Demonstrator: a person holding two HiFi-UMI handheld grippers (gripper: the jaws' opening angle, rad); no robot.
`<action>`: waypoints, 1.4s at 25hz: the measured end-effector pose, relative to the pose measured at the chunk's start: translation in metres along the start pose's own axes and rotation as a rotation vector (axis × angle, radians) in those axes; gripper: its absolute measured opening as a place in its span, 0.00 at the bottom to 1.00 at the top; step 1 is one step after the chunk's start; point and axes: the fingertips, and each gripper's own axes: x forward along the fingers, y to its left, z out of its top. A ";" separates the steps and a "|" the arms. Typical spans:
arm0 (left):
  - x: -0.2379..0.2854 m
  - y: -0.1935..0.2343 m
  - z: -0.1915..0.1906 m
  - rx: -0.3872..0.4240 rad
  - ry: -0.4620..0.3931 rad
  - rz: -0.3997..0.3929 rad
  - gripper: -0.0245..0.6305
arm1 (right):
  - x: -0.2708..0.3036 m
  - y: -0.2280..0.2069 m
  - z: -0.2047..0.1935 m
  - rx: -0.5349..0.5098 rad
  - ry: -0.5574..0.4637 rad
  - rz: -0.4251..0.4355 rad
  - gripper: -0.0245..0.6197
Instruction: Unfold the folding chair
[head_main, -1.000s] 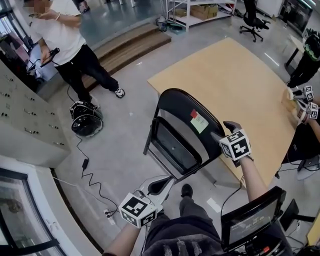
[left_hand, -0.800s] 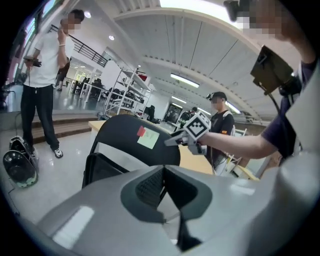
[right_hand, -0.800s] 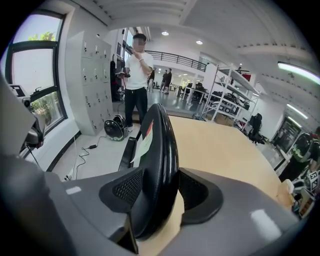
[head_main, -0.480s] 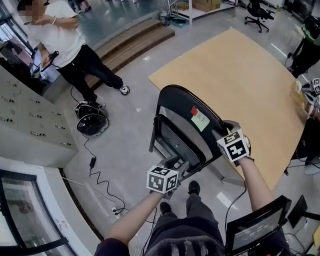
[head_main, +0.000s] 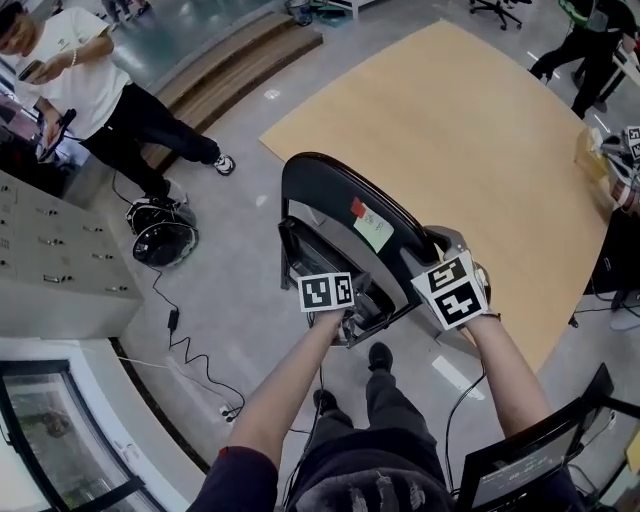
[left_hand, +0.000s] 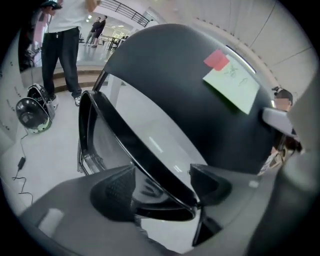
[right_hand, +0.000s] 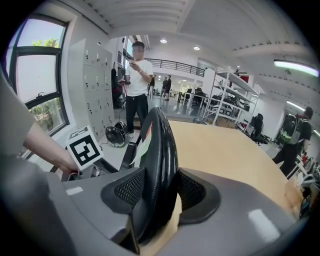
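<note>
A black folding chair (head_main: 340, 205) stands folded on the floor, with a green note (head_main: 373, 228) and a red sticker on its backrest. My right gripper (head_main: 440, 255) is shut on the backrest's right edge; in the right gripper view both pads press on the chair's black rim (right_hand: 159, 145) at the gripper (right_hand: 160, 192). My left gripper (head_main: 348, 322) is at the lower edge of the folded seat. In the left gripper view its jaws (left_hand: 162, 187) are opening wide, the seat's rim (left_hand: 140, 150) runs between them, and the pads do not clamp it.
A large wooden board (head_main: 450, 120) lies on the floor behind the chair. A person in a white shirt (head_main: 80, 70) stands at the far left by grey lockers (head_main: 50, 260). A round black device (head_main: 160, 235) and a cable (head_main: 190, 350) lie on the floor.
My left gripper has travelled from near my lap to the chair's seat edge and its jaws have opened. The right gripper has stayed on the backrest.
</note>
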 end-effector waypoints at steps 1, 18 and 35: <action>0.005 0.003 0.001 -0.004 0.004 0.012 0.55 | 0.000 0.000 -0.001 0.008 0.002 0.003 0.35; 0.047 0.019 0.008 -0.045 0.077 0.027 0.53 | 0.008 -0.002 0.005 0.076 -0.004 0.024 0.32; 0.037 0.021 -0.006 -0.101 0.036 -0.014 0.50 | 0.010 -0.003 -0.003 0.092 0.023 0.006 0.33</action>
